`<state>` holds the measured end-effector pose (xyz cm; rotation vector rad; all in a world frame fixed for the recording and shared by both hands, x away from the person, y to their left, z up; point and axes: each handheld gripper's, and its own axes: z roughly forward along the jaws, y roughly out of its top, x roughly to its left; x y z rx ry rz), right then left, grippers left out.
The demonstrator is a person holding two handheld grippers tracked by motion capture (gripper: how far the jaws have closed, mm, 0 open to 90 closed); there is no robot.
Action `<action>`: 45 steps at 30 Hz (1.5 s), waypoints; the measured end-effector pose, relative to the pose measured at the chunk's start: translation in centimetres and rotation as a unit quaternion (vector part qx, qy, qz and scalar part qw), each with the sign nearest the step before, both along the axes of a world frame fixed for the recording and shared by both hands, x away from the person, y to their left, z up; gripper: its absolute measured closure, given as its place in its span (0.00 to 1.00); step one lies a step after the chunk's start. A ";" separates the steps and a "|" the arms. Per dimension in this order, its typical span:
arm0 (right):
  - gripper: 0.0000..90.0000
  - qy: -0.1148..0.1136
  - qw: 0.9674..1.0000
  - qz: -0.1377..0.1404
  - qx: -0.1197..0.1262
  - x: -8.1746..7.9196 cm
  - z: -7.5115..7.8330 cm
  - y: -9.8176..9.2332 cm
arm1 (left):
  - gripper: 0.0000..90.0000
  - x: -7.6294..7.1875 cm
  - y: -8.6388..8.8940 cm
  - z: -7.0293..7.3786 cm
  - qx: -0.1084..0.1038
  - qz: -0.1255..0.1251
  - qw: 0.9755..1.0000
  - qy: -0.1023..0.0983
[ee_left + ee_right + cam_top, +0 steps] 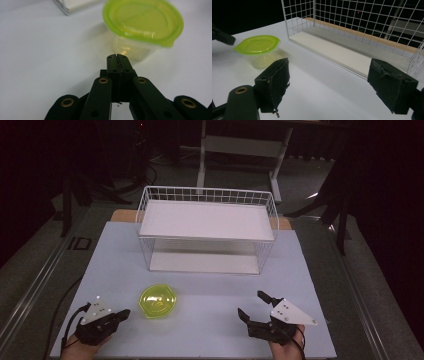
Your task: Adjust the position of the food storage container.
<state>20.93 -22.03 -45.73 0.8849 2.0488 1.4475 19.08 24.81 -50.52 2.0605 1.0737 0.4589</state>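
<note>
White tabletop (210,320), bearing everything listed. White wire basket (207,227) with two shelf boards, at the far middle. Yellow-green lidded tub (158,301), translucent below, near me, left of centre, upright, apart from the basket. My left gripper (121,315): jaws pressed together, empty, tips just short of the tub. My right gripper (252,306): jaws spread wide, empty, well right of the tub; bare table between.
</note>
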 end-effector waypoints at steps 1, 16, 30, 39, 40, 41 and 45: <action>0.19 0.000 1.000 0.001 0.000 0.0 0.0 0.0 | 1.00 0.1 -0.3 -0.2 0.004 -0.006 1.000 0.005; 0.20 0.006 1.000 0.004 0.003 0.1 0.0 -0.1 | 1.00 3.3 -3.2 -2.2 0.019 -0.026 0.998 0.050; 0.20 0.012 1.000 0.007 0.002 0.1 -0.2 -0.1 | 1.00 7.2 -6.5 -2.1 0.020 -0.035 0.998 0.044; 0.20 0.013 1.000 0.008 0.000 0.0 -0.2 -0.2 | 1.00 8.1 -7.8 -2.1 0.027 -0.043 0.998 0.039; 0.20 0.013 1.000 0.008 0.000 0.1 -0.2 -0.2 | 1.00 8.1 -7.6 -2.1 0.021 -0.038 0.998 0.042; 0.20 0.014 1.000 0.009 0.002 0.1 -0.2 -0.3 | 1.00 8.0 -7.5 -2.0 0.021 -0.035 0.998 0.042; 0.20 0.014 1.000 0.008 0.003 0.2 -0.2 -0.2 | 1.00 7.8 -7.3 -2.0 0.017 -0.033 0.998 0.041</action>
